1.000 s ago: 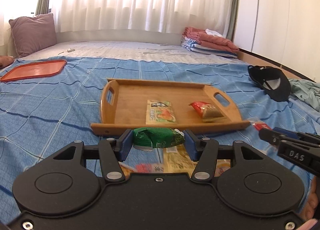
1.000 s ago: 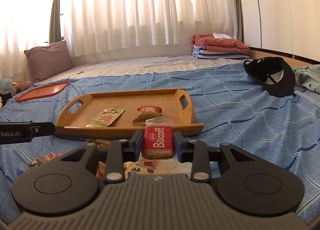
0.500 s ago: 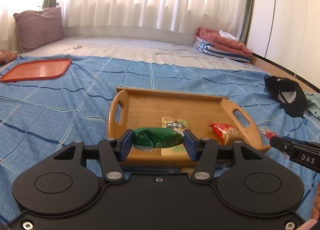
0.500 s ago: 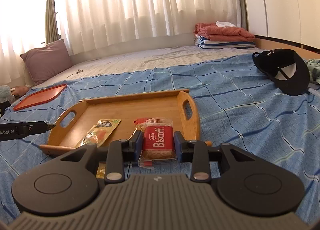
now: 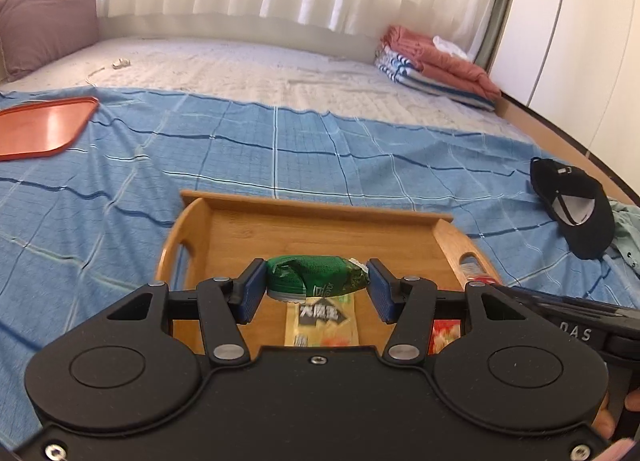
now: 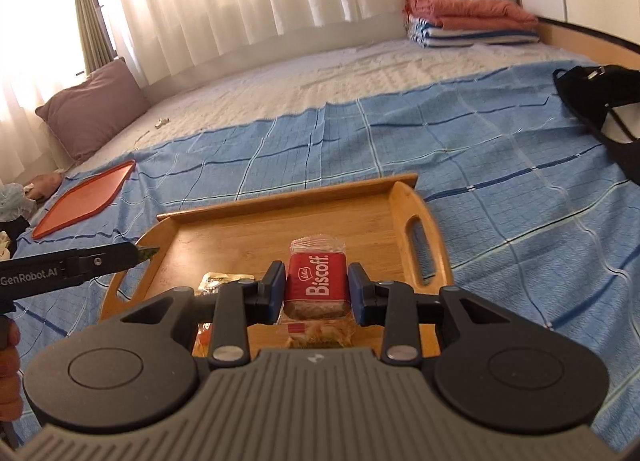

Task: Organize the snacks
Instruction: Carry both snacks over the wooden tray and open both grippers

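Note:
A wooden tray with cut-out handles lies on the blue checked blanket; it also shows in the right wrist view. My left gripper is shut on a green snack packet and holds it over the tray's left half. A yellow snack packet lies on the tray below it. My right gripper is shut on a red Biscoff biscuit pack over the tray's right half. A red-orange packet lies under it. The left gripper's finger shows at left.
An orange flat tray lies far left on the blanket. A black cap lies at right. Folded towels sit at the back right, a purple pillow at the back left. The right gripper's finger is close on the right.
Both grippers have moved forward and up, from in front of the tray to over it, each still holding its snack. The loose snacks on the blanket have dropped out of view.

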The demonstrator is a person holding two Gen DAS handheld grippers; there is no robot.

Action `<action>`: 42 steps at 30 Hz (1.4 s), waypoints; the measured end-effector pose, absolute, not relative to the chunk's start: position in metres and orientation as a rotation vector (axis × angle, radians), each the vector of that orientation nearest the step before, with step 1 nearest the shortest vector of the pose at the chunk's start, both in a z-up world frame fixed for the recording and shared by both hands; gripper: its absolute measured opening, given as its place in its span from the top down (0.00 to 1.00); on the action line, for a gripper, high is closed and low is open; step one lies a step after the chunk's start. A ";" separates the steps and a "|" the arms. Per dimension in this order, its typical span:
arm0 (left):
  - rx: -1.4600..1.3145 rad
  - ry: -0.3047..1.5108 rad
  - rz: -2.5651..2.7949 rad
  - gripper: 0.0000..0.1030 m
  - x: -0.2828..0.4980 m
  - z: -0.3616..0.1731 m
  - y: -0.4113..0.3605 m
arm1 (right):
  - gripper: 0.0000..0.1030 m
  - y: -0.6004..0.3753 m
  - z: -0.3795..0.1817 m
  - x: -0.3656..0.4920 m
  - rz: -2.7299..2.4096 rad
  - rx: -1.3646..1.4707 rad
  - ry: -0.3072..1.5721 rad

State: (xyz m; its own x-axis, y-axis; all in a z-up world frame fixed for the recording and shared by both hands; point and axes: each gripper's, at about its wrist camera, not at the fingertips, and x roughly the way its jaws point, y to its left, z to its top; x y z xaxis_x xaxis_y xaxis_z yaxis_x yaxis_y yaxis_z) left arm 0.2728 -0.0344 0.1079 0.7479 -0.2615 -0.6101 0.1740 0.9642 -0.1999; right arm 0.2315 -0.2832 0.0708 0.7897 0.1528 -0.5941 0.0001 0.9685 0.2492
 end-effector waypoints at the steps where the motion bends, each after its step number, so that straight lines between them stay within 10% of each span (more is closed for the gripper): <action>1: -0.138 0.693 -0.238 0.50 0.280 0.106 -0.037 | 0.62 -0.282 0.070 0.238 0.084 0.240 0.665; 42: -0.055 0.806 -0.167 0.49 0.372 0.027 -0.083 | 0.62 -0.257 0.010 0.334 0.074 0.137 0.800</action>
State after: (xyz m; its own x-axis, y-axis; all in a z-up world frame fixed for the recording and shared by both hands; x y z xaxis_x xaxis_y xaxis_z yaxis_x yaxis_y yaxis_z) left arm 0.3720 -0.0831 0.0275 0.6801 -0.1697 -0.7132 0.1278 0.9854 -0.1126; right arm 0.3337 -0.2571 0.0098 0.6950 0.1179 -0.7093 -0.0145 0.9886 0.1502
